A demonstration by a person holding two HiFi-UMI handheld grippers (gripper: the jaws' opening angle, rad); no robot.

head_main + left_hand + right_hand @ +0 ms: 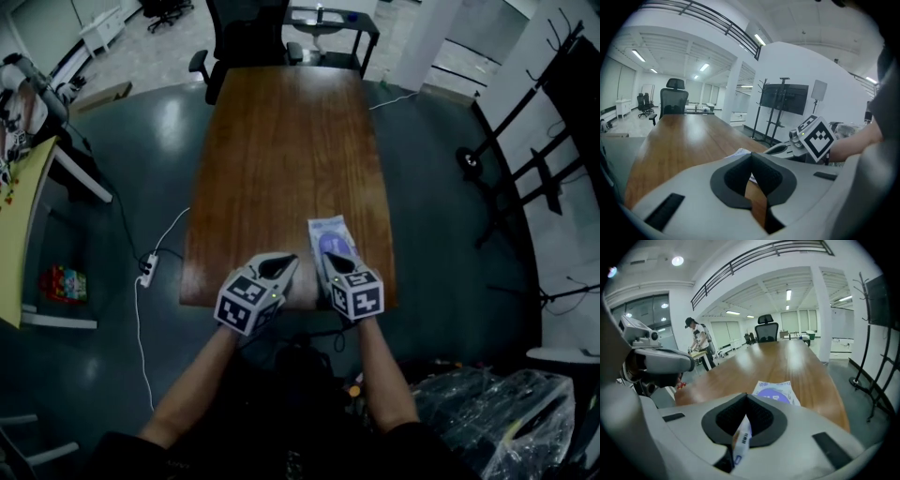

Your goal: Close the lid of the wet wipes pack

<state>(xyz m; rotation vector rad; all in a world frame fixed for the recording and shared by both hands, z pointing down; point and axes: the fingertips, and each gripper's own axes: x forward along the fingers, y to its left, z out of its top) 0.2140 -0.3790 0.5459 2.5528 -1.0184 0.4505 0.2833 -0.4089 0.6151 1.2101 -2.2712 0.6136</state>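
Note:
The wet wipes pack is white with a purple oval lid and lies flat near the front right corner of the wooden table. My right gripper sits over the pack's near end. In the right gripper view its jaws are shut, with a strip of the pack's near edge pinched between them. The rest of the pack stretches away beyond. My left gripper hovers just left of the pack, shut and holding nothing. The left gripper view shows the pack's corner behind the jaws.
A black office chair stands at the table's far end. A power strip and cable lie on the floor to the left, and a plastic bag at the lower right. A person works at a far desk. A screen on a stand is off to the right.

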